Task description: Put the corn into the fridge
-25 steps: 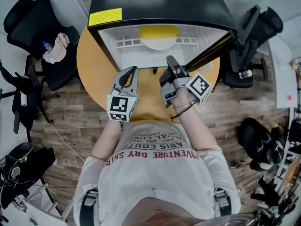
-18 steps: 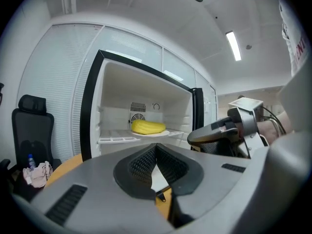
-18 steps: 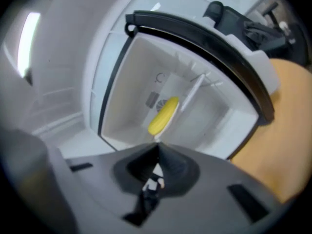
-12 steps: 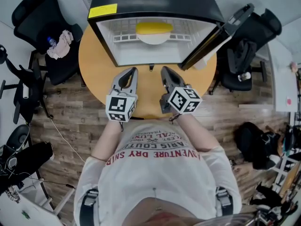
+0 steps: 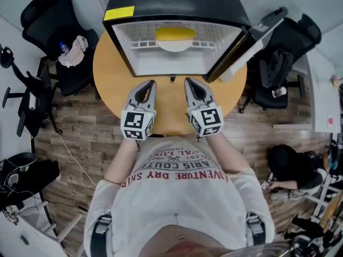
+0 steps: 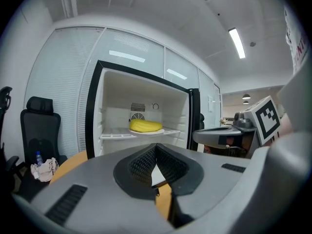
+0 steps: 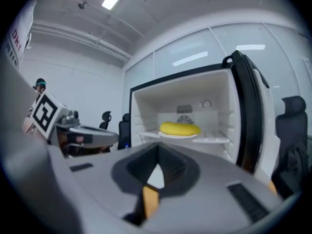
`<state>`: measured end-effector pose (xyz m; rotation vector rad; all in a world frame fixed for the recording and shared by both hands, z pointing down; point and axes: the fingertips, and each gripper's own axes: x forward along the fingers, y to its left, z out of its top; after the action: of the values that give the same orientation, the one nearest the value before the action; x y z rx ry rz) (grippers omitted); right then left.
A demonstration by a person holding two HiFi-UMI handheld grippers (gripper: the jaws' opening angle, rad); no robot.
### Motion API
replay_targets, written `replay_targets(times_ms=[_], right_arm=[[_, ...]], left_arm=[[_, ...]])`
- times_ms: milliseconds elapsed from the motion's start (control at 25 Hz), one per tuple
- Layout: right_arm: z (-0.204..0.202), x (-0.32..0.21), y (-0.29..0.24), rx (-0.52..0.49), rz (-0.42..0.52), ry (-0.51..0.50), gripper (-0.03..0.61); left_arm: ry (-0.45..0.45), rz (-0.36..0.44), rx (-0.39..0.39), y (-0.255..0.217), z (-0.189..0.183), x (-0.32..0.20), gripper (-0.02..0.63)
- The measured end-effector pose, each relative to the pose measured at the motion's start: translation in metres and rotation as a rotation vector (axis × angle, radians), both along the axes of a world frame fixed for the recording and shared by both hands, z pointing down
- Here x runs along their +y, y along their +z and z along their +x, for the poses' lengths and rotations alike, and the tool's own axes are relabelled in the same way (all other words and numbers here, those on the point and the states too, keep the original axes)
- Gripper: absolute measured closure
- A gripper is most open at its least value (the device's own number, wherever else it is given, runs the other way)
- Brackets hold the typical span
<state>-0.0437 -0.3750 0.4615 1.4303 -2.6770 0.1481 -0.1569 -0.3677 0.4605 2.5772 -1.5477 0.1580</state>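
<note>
One ear of corn (image 5: 175,33) lies on a white plate (image 5: 174,46). The plate rests on the wire shelf (image 5: 140,43) inside the fridge (image 5: 171,1), toward the far wall of the compartment. The fridge door (image 5: 244,40) stands open, swung out to the right. The fridge sits on the far part of a round wooden table (image 5: 110,82).

Both grippers are held roughly level over the near part of the table. They are side by side and point at the open compartment, with their tips just short of the fridge's front edge and well apart from the corn.
- Left gripper (image 5: 152,82): jaws pressed together, nothing between them.
- Right gripper (image 5: 187,80): jaws pressed together, nothing between them.

A black office chair (image 5: 56,33) at the far left carries a crumpled cloth (image 5: 72,52) and a small bottle (image 5: 64,48). A second black chair (image 5: 281,63) stands to the right, beyond the open door. The table stands on a wood-plank floor (image 5: 75,127).
</note>
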Motion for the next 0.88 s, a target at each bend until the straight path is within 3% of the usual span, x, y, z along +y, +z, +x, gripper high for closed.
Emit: replay_targets(times_ms=[880], right_arm=[[-0.004,-0.007,0.0,0.074,0.025,-0.003,0.551]], left_arm=[[0.021,-0.006,-0.02,-0.004,0.007,-0.015,0.586]])
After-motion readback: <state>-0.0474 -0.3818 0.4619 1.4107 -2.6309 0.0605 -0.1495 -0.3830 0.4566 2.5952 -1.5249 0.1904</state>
